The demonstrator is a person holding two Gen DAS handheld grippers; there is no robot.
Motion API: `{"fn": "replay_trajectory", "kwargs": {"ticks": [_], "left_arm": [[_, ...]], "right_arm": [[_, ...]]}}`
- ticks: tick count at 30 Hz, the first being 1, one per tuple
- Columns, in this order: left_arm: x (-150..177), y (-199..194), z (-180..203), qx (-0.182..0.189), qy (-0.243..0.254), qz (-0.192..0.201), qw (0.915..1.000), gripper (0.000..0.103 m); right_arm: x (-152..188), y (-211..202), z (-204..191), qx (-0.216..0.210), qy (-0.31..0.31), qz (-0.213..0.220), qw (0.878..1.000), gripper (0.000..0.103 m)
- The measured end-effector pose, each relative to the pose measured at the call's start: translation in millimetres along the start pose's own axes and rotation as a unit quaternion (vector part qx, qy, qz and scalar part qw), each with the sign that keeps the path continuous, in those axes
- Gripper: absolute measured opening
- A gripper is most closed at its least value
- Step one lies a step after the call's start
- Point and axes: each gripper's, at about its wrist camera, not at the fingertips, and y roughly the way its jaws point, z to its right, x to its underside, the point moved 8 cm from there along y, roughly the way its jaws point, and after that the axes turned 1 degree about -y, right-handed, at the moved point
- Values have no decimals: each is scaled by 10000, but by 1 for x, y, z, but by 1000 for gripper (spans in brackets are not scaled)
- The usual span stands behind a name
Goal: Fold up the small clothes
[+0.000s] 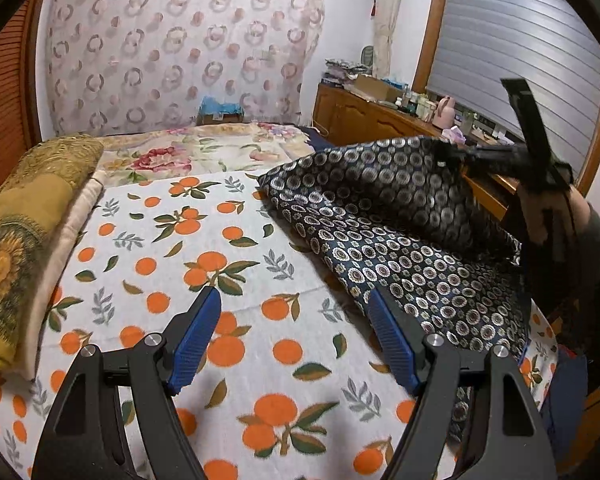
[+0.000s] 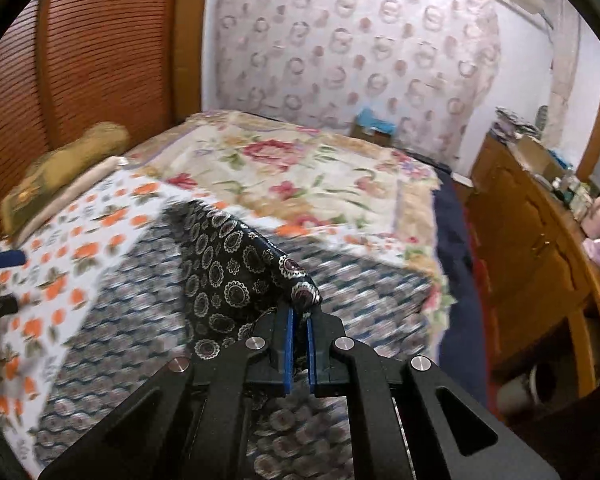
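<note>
Black grippers (image 1: 294, 338), blue ribbed pads (image 2: 288, 344), silver screws

Your right claw (image 2: 299, 312) pinches a raised fold of the dark patterned garment (image 2: 224, 276) above the bed (image 2: 300, 168).

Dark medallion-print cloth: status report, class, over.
Right gripper shut on dark medallion-print cloth, corner lifted. Left gripper open, empty, above orange-print bed sheet. Nothing in the way.
</note>
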Motion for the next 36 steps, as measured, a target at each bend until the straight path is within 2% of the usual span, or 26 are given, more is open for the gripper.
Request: {"fn": "replay_trajectory", "kwargs": {"ticks": [5, 12, 14, 16, 19, 22, 28, 32, 35, 36], "left_arm": [[-4, 17, 2, 9, 62, -141, 9999, 77], [-5, 29, 5, 4, 143, -293, 9995, 77], [-5, 32, 6, 4, 159, -325, 9993, 77], [-2, 34, 6, 4, 164, -361, 9992, 77], [-1, 35, 8, 20, 156, -388, 9991, 77], [0, 34, 11, 49, 157, -379, 9991, 77], [0, 33, 16, 103, 168, -358, 9992, 77], [2, 31, 22, 148, 170, -339, 9992, 77], [3, 31, 26, 177, 190, -341, 9991, 77], [4, 30, 27, 183, 196, -340, 9991, 77]], "right_arm": [[-17, 36, 34, 169, 79, -166, 9997, 5], [-35, 74, 51, 445, 103, -285, 9985, 5], [-36, 76, 51, 652, 76, -326, 9973, 14], [-37, 74, 51, 858, 70, -293, 9959, 38], [-34, 61, 38, 897, 116, -211, 9957, 54], [-24, 51, 23, 762, 126, -221, 9968, 54], [15, 38, -22, 49, 16, -500, 9987, 54], [44, 45, -32, -3, 94, -762, 9970, 53], [61, 51, -34, -32, 271, -909, 9955, 37], [65, 53, -35, -91, 305, -915, 9953, 22]]}}
